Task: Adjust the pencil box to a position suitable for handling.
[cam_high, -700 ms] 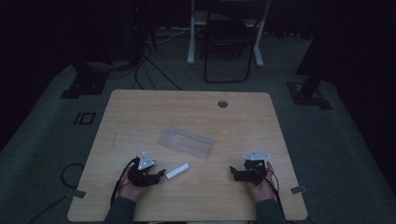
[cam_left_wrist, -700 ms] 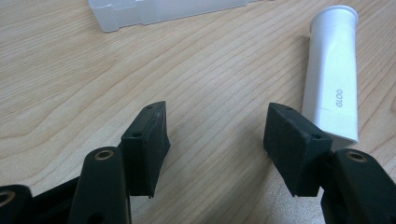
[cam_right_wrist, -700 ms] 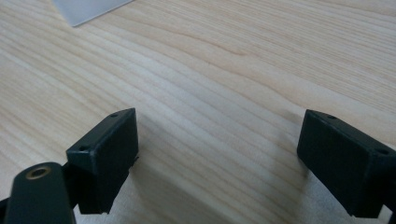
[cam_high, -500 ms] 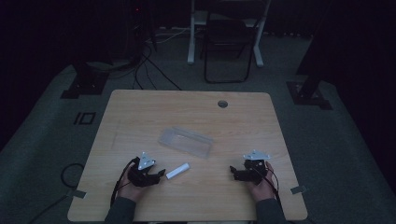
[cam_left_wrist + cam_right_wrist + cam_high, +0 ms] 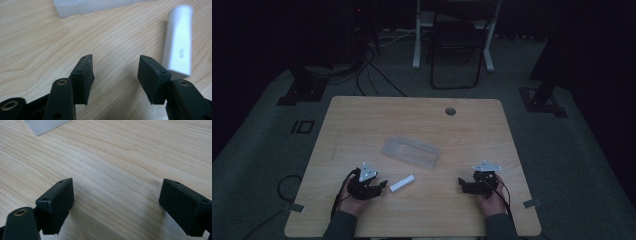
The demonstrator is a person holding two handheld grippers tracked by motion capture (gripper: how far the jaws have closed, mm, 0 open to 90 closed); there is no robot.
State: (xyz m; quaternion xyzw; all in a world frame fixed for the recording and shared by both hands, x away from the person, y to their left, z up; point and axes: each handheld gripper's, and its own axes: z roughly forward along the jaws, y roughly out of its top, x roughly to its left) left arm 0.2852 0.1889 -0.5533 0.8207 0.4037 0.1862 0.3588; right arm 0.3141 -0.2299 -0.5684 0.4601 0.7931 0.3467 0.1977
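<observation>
Near the front edge of the wooden table (image 5: pixel 362 125), seen from the high view, the left gripper (image 5: pixel 381 186) rests in the person's left hand (image 5: pixel 349 200) with its jaws pointing toward a small white tube (image 5: pixel 402 183) lying just beside them. The left gripper view shows those jaws spread apart over bare wood with nothing between them; the white tube (image 5: pixel 178 50) lies flat just beside the outer face of the jaw at the right of that view, whether touching it I cannot tell. Farther back, near the middle of the table, sits a clear plastic box (image 5: pixel 411 151), whose edge also appears at the top of the left gripper view (image 5: pixel 82 6). At the table's right side, the right gripper (image 5: pixel 462 185) lies low in the right hand (image 5: pixel 493 200), well apart from the tube. Its jaws stand wide, holding nothing, with only wood grain between them.
</observation>
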